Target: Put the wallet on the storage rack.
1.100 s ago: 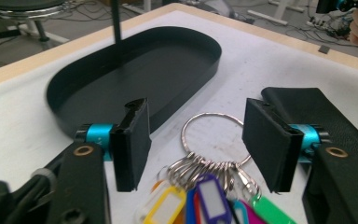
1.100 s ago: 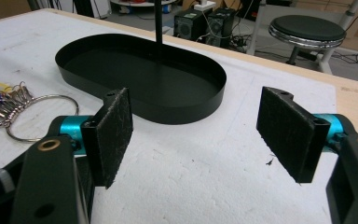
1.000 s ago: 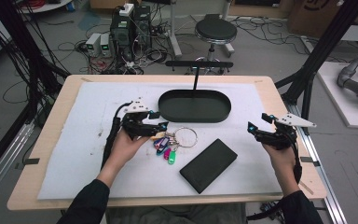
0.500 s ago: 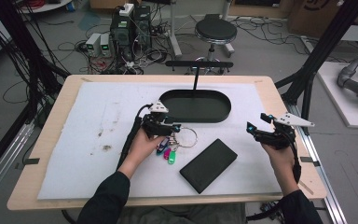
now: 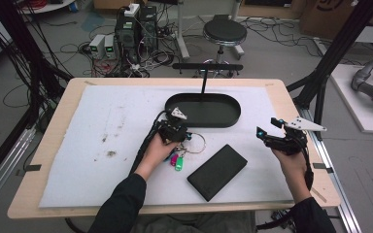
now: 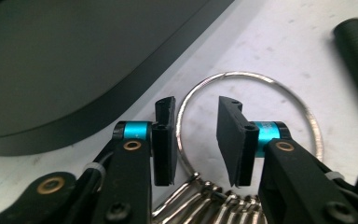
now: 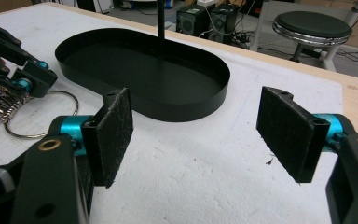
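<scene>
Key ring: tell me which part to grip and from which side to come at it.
Grip the thin wire of the key ring on the side near the black tray, coming from above. The ring lies flat on the white mat, its keys bunched at the near end. The left gripper has been closing, with the wire between its jaws, which do not yet press on it.
</scene>
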`<state>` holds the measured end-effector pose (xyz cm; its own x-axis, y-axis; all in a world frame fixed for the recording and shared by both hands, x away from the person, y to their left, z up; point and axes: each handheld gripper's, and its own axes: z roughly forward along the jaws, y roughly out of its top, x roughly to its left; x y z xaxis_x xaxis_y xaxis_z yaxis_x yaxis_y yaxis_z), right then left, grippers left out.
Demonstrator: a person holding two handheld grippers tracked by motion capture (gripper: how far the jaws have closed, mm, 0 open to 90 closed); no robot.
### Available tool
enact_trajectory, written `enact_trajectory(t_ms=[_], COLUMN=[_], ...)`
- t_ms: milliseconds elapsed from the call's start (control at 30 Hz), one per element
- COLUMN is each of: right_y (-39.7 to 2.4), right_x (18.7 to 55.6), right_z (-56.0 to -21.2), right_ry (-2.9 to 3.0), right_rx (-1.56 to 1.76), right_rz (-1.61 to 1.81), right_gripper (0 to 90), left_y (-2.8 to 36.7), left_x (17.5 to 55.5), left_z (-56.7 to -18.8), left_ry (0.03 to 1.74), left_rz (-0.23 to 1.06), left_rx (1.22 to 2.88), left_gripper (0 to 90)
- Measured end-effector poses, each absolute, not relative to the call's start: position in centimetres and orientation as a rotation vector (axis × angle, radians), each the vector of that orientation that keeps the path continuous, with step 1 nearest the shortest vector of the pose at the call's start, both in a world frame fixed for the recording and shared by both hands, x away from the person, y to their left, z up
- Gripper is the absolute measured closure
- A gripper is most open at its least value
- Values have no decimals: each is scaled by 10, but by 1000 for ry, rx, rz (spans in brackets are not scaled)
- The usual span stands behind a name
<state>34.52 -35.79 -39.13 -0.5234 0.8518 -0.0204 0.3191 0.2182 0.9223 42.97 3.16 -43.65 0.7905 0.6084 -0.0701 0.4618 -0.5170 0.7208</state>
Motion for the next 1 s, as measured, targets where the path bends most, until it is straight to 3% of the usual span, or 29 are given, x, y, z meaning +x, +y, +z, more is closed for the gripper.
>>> enact_trajectory(t_ms=[333, 533, 1000], right_y=[-357, -357, -359], right_x=[346, 346, 346], right_z=[-392, -392, -392], right_ry=[1960, 1962, 1952], right_rx=[1080, 1072, 1086], right_rz=[1282, 1281, 1297], right_gripper=[275, 275, 275], left_y=[33, 25, 31], left_x=[433, 426, 420], left_z=[-440, -439, -425], left_ry=[828, 793, 734], left_rz=[261, 344, 334], left_rx=[2214, 2259, 2191], left_gripper=[772, 858, 863])
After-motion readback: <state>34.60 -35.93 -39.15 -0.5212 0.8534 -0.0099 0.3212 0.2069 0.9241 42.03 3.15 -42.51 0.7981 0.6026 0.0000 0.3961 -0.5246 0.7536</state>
